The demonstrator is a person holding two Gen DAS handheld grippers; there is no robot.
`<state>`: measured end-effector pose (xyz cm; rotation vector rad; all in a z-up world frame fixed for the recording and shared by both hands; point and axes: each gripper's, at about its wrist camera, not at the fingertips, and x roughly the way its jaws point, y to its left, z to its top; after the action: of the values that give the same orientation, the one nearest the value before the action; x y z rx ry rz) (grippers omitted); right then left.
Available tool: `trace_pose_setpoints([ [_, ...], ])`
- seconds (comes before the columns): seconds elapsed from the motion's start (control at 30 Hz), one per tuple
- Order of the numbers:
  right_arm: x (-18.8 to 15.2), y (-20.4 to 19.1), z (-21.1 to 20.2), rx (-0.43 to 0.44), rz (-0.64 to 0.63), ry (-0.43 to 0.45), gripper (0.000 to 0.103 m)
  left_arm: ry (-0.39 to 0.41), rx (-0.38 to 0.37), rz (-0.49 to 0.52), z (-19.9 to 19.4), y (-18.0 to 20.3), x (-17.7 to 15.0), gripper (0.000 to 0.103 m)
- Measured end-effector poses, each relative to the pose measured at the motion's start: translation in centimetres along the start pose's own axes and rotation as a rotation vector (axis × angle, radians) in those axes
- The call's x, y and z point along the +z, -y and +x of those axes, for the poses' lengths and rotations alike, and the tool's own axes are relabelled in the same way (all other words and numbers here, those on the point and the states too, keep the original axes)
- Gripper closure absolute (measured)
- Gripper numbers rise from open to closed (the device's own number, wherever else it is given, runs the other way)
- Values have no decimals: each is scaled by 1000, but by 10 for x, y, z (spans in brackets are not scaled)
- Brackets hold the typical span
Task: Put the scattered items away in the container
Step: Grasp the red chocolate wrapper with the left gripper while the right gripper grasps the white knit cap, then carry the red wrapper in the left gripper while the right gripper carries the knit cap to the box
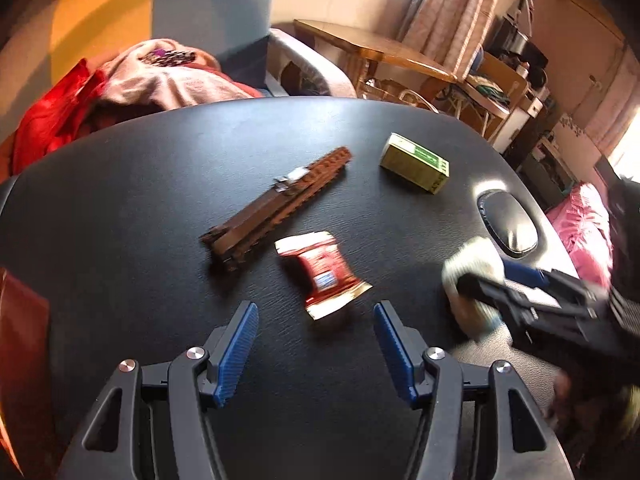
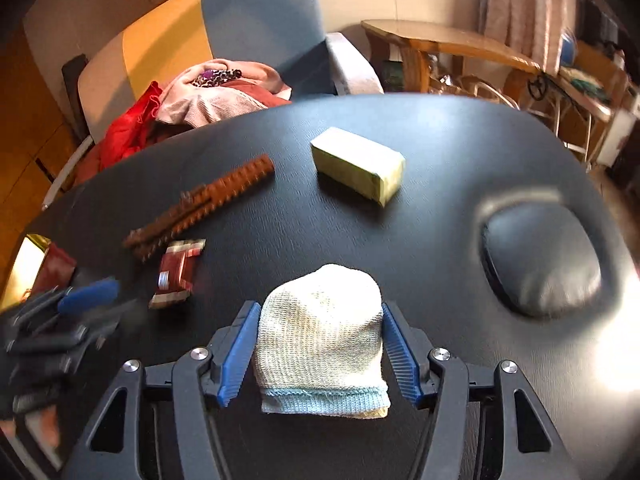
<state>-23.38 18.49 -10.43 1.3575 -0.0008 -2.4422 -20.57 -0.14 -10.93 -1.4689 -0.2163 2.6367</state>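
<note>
On the black padded table lie a red snack wrapper, a brown toothed hair clip and a green-yellow box. My left gripper is open, just short of the wrapper. My right gripper is shut on a rolled white and pale-blue sock, its pads touching both sides. In the right wrist view the wrapper, clip and box lie ahead. The right gripper with the sock shows blurred at the left wrist view's right.
A padded oval plug sits in the table's right side. A red-brown container stands at the table's left edge, also in the left wrist view. Behind are a chair with clothes and a wooden table.
</note>
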Motion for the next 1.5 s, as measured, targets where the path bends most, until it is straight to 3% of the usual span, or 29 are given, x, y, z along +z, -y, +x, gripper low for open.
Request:
trace_pose_setpoints([
  [0.27,-28,7,-9,45,41,7,38,-40,146,21,32,12,25,42],
  [0.4,-34,0,-1,30,21,-1,35,-48,157,-19,40,4,26,44],
  [0.57,-36,-4,-2,10,-6,12,36,-18,149,-20,37,-3,22,68],
  [0.7,-38,-5,-5,-3,-23,26,38,-22,122,-10,31,-9,15,74],
  [1.07,-61,-36,-24,47,-52,23,39,-27,114,-5,-15,-24,-51,75],
  [1.4,-104,-83,-35,114,-79,-11,38,-20,89,-81,-67,-60,-114,76],
  [1.5,-111,-94,-35,113,-95,-13,36,-15,81,-92,-74,-65,-124,69],
])
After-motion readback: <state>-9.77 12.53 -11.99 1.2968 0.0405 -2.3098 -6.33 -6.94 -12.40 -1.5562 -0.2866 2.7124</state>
